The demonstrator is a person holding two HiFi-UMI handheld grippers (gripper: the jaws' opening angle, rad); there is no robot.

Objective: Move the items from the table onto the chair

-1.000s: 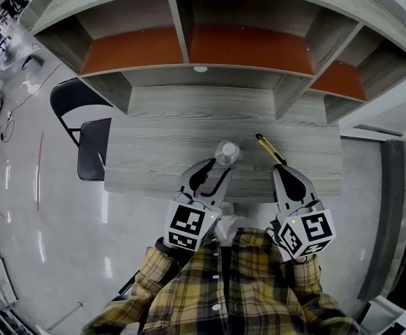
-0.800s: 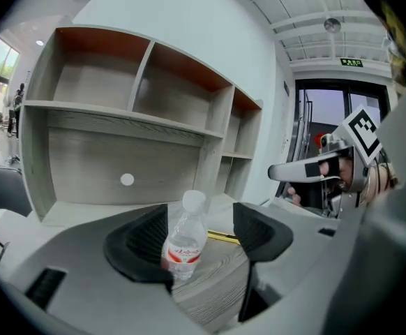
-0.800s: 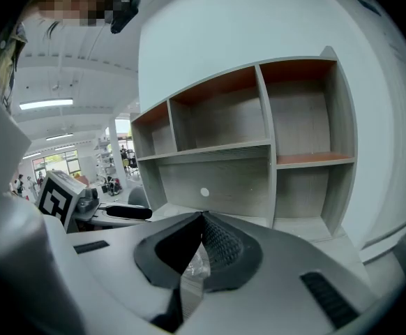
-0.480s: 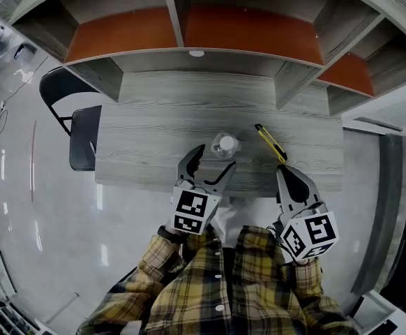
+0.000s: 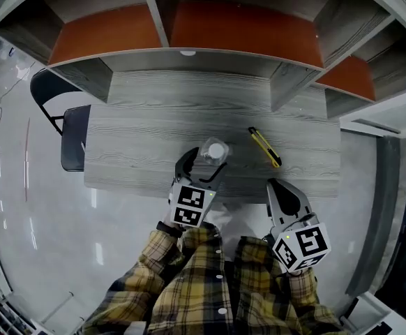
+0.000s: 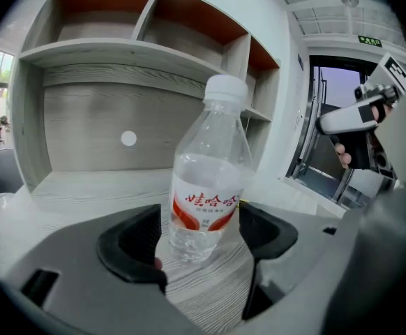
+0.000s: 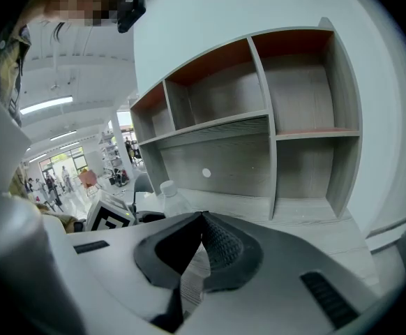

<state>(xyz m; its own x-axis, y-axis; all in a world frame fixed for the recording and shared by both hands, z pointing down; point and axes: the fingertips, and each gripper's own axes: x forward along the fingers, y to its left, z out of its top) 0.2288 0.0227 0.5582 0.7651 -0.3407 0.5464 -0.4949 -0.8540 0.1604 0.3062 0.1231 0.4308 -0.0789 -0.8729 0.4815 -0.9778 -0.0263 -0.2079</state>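
Partly hidden: chair [image 5: 73,139], seat tucked under table [image 5: 147,110] at far left.
Left gripper [image 5: 203,166]: jaws just opened, apart around bottle [image 5: 214,150], not pressing.
Right gripper [image 5: 275,187]: jaws together, empty.

shelving [image 5: 245,30]: grey wood, orange backs | floor [image 5: 35,243]: glossy, pale

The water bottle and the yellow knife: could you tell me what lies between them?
Only bare table between bottle and knife, as the head view shows.
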